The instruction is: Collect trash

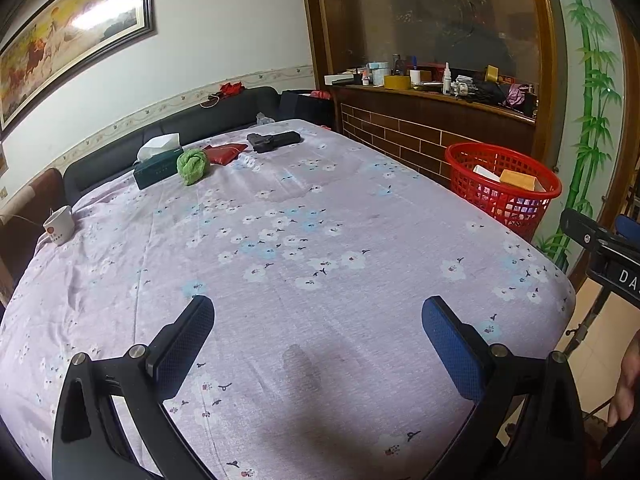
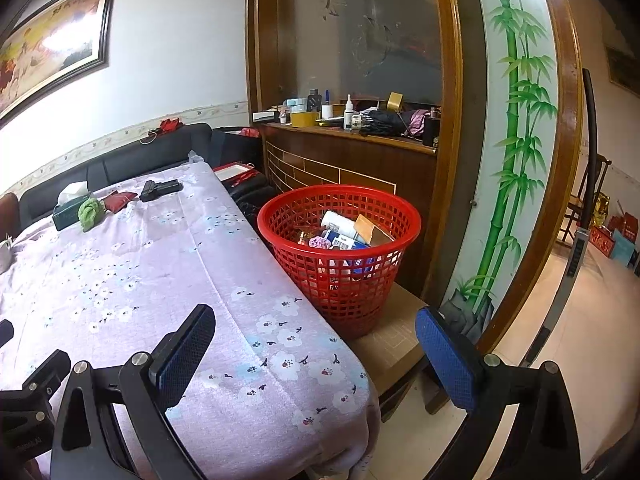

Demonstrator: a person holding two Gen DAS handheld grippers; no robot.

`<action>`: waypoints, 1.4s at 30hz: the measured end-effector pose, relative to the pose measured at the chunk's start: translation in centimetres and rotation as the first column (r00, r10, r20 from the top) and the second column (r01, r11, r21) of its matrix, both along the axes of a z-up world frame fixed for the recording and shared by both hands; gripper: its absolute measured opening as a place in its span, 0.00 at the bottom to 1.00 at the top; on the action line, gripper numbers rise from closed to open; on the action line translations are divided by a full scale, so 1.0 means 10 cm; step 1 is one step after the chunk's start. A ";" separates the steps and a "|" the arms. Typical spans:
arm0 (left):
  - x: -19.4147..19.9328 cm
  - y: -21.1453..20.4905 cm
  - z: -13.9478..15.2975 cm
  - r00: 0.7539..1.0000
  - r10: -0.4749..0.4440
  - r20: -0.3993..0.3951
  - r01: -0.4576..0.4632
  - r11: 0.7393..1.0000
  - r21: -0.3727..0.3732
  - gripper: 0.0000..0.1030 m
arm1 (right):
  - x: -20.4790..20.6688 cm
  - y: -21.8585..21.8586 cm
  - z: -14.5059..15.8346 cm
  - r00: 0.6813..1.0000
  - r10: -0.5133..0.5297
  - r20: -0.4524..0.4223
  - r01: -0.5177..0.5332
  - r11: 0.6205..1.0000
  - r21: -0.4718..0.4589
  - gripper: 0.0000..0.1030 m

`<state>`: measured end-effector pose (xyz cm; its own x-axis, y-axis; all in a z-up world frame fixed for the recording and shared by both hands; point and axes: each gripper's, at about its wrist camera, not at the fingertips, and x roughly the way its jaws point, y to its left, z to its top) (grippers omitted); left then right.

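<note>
A red mesh basket (image 2: 340, 256) stands on a low cardboard box beside the table's right edge, holding several boxes and wrappers; in the left wrist view the basket (image 1: 502, 188) shows at the right. My right gripper (image 2: 316, 344) is open and empty, hovering over the table's near right corner, short of the basket. My left gripper (image 1: 318, 336) is open and empty above the flowered tablecloth (image 1: 280, 260). At the table's far end lie a green cloth (image 1: 193, 165), a red pouch (image 1: 224, 154), a dark tissue box (image 1: 158, 166) and a black object (image 1: 274, 141).
A white cup (image 1: 59, 224) sits at the table's left edge. A dark sofa (image 1: 168, 128) runs behind the table. A wooden shelf (image 2: 348, 132) cluttered with bottles and tape stands past the basket. Tiled floor (image 2: 560, 320) opens to the right. A person's hand (image 1: 628, 384) shows at the right edge.
</note>
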<state>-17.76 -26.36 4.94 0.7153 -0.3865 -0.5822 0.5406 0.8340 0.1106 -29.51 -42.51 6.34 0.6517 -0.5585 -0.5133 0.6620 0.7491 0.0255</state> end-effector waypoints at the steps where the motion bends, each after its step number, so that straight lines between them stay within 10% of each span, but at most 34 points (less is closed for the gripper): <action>1: 0.00 0.00 0.00 1.000 -0.001 0.001 0.001 1.000 0.000 1.00 | 0.00 0.00 0.00 1.000 -0.001 0.001 0.001 1.000 0.001 0.99; 42: -0.02 0.02 -0.01 1.000 -0.004 0.015 0.004 1.000 0.011 1.00 | 0.03 0.03 -0.05 1.000 0.014 -0.004 -0.014 1.000 0.013 0.99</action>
